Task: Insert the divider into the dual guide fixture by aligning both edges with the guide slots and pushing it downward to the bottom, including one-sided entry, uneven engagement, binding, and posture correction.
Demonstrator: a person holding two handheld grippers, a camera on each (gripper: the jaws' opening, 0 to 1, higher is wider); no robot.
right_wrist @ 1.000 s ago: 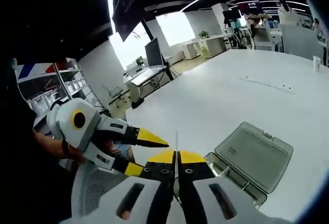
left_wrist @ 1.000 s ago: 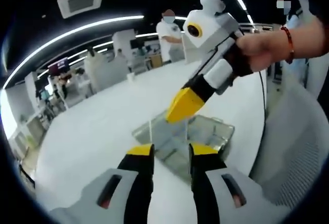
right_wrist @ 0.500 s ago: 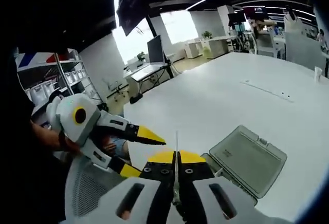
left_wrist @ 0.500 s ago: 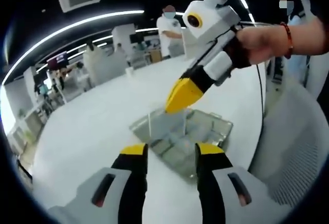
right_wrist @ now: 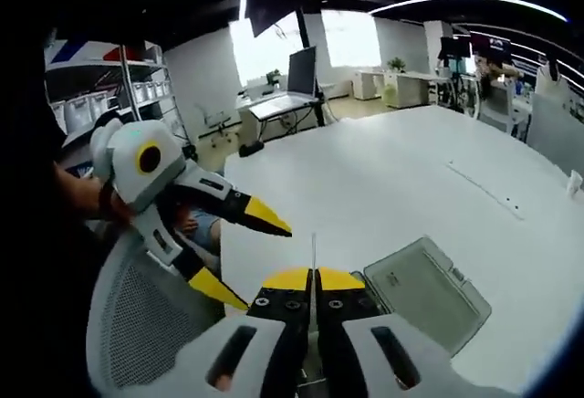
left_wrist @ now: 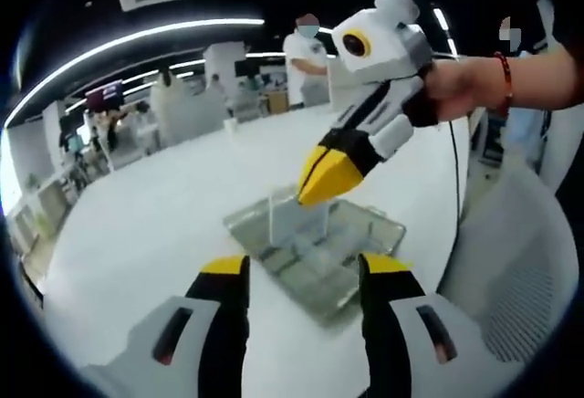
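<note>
Divider point(left_wrist: 297, 218) clamped upright in the right hand-held gripper point(left_wrist: 321, 182)
It stands over the clear fixture point(left_wrist: 315, 247) on the white desk point(left_wrist: 146, 234); left hand-held gripper point(left_wrist: 301, 275) jaws spread apart, empty.

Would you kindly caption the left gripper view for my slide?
Right gripper holds the clear divider over the fixture; left gripper waits open.

The left gripper with black jaws and yellow tips point(left_wrist: 298, 275) has its two jaws spread wide apart. The right gripper of white body with yellow-tipped jaws point(right_wrist: 314, 279) keeps its jaws pressed together on a thin clear divider sheet point(right_wrist: 313, 254). A bare hand with a red wrist band point(left_wrist: 453, 89) grasps the right gripper's handle.
</note>
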